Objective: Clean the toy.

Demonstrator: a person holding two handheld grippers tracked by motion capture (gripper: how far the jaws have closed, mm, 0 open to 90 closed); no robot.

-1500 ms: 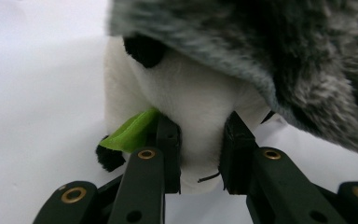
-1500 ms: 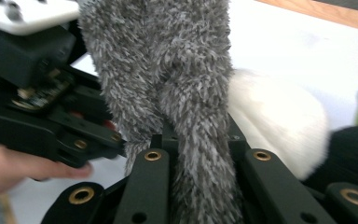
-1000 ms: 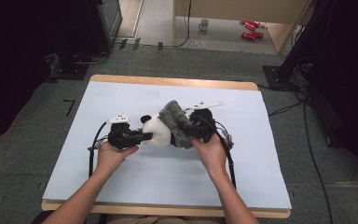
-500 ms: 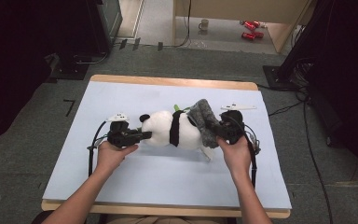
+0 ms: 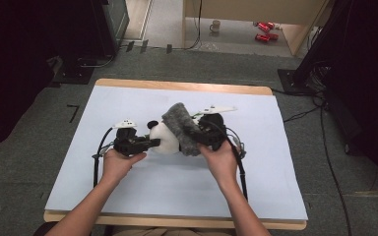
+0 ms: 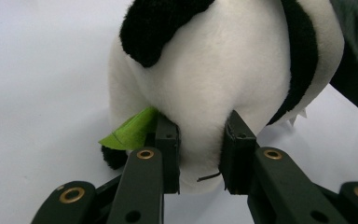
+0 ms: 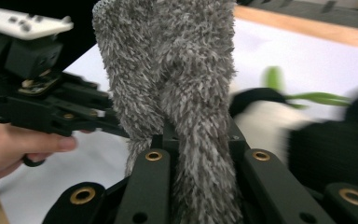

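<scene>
Near the middle of the worktop (image 5: 128, 103) lies a toy panda (image 5: 166, 140), a bit closer to the far edge than to the near edge. It lies on its side.

On one end, the left gripper (image 5: 150, 143) pinches the panda's white fur. Its two black jaws squeeze the soft fur between them, as the left gripper view shows (image 6: 200, 158). A small green leaf (image 6: 130, 132) pokes out just beside one jaw.

On the other end, the right gripper (image 5: 199, 136) is clamped tight on a grey fuzzy cloth (image 5: 182, 128). In the right gripper view the cloth (image 7: 177, 93) stands up between the jaws. Part of it is draped over the panda's body.

The job looks like rubbing or wiping the panda with the cloth while the other gripper holds it in place.

To do this well, I think the left gripper should hold on and not pull hard, so the fur does not slip out. The right gripper should hold the cloth tight and slide it softly along the panda's body. Long, slow rubs are best. Fast rubs could push the panda around or make it roll. It is good to stay away from the leaf, because the cloth could catch on it. The cloth should lie flat on the fur, not bunched up.
</scene>
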